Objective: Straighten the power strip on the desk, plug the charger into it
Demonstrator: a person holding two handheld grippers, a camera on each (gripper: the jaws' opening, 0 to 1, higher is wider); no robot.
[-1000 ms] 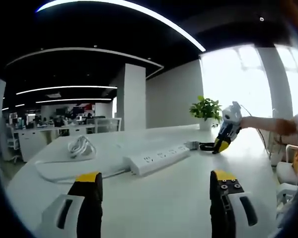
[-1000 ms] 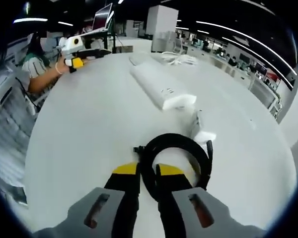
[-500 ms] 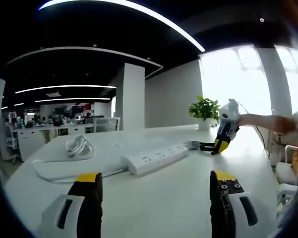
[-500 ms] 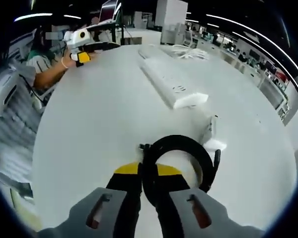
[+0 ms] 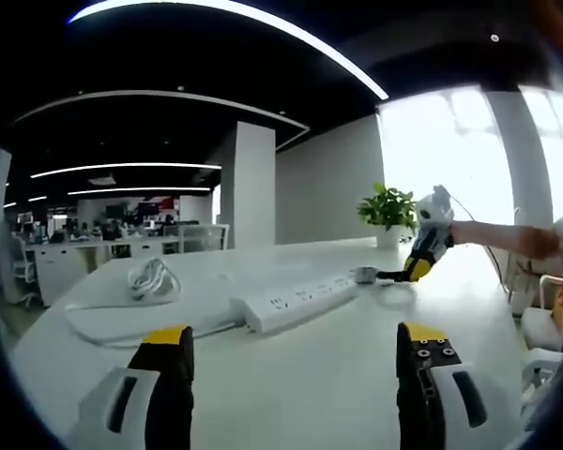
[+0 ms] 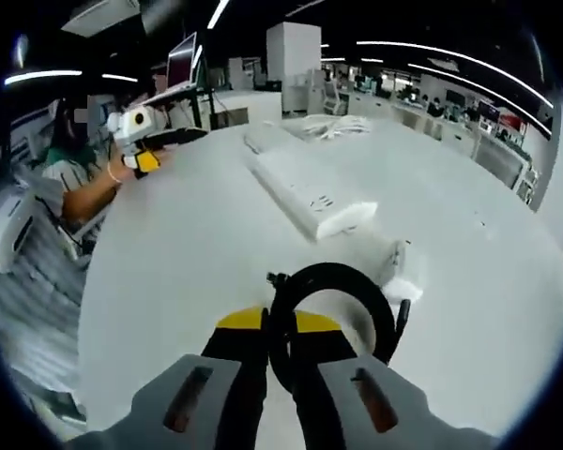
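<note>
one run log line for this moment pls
right gripper shut on black cable | left gripper open, idle | charger unplugged beside power strip

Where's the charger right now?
In the right gripper view, the white charger lies on the desk, between the power strip and the black cable loop the right tool grips.

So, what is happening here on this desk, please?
A person holds a gripper in each hand over a white desk. The right gripper is shut on a coiled black cable that runs to a white charger, near the end of a white power strip. The charger is not plugged in yet. The left gripper is open and holds nothing. A loose white cord lies beyond the strip.
</note>
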